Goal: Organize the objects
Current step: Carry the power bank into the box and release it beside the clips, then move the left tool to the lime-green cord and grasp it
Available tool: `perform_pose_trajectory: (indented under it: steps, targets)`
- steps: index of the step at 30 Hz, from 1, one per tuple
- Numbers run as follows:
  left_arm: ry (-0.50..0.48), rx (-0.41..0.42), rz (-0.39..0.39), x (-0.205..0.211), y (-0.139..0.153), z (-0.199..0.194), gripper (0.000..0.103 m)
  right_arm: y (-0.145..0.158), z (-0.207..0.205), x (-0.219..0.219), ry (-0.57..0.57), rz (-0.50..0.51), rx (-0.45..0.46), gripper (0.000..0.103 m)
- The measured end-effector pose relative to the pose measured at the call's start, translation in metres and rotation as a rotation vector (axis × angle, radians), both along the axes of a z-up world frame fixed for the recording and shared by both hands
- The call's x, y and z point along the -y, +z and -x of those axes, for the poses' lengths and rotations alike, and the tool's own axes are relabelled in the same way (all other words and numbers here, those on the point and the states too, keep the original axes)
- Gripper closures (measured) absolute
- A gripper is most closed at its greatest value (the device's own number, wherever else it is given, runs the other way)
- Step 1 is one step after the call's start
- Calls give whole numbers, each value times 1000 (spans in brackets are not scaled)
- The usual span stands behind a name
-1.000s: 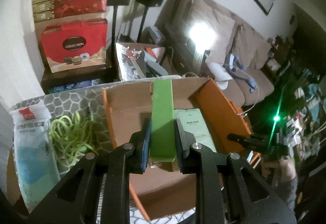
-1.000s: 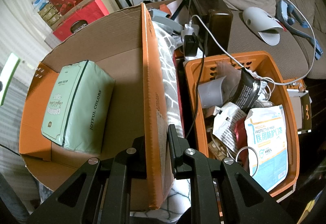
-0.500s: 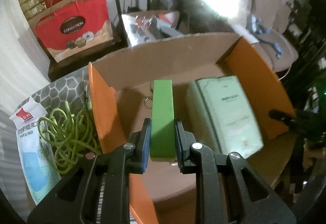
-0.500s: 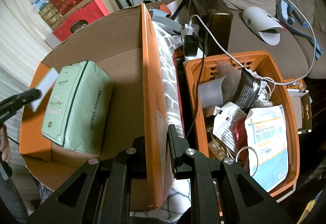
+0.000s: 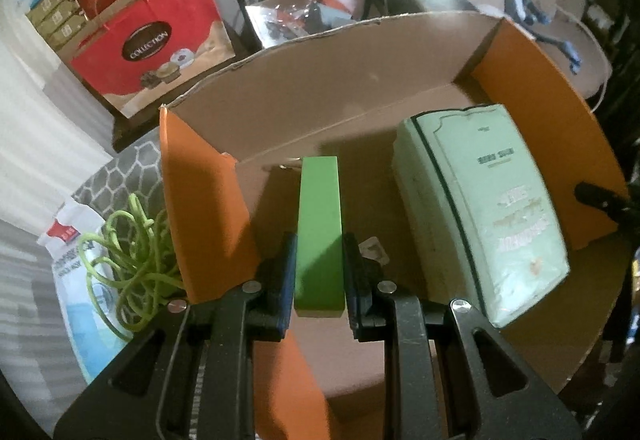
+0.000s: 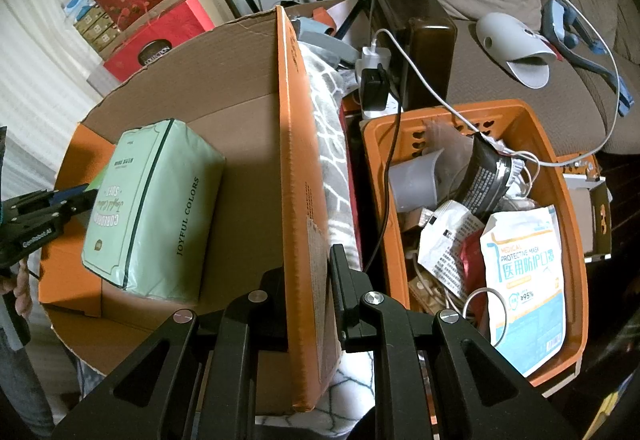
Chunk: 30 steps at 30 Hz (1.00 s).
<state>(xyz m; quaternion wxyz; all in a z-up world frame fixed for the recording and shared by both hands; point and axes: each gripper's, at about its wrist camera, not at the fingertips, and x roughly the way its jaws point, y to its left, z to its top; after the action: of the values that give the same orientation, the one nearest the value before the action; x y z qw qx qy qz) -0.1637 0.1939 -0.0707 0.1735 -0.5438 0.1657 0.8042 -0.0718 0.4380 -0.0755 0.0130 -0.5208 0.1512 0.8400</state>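
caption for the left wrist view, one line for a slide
Left gripper holds a green box over the cardboard box, beside the pale green tissue pack.

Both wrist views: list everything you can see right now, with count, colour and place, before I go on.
cardboard box: one, brown with orange flaps, centre
tissue pack: one, pale green, lying inside the box, right side
green box: one, bright green, held over the box interior
green cord: one tangle, lime, left of the box
mask packet: one, white and blue, under the cord
orange basket: one, right of the box, full of packets and cables
red gift bag: one, behind the box
left gripper: black, shut on the green box
right gripper: black, clamping the box's right flap
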Motion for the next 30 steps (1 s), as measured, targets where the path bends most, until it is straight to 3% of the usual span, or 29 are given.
perform_pose_trajectory:
  steps: [4,9,11,15,17,20,30]
  targets:
    - [-1,-15,50,-5,-4,0,83,0,0,0,0,1,0,89]
    - [10,-12,26,-1,-2,0,80,0,0,-1,-1,1,0,89]
    - [16,-6,-8,2,4,0,67,0,0,-1,-1,1,0,89]
    - [17,-61,-65,12,31,-7,53,0,0,-1,-1,-1,1,89]
    - [19,-86,-113,20,46,-11,36,0,0,-1,-1,0,0,89]
    - [44,-122,-187,39,69,-14,20,0,0,-1,-1,1,-1,89]
    - [155,-118,-294,112,95,-10,18,-1,1,-2,-3,0,-2,89]
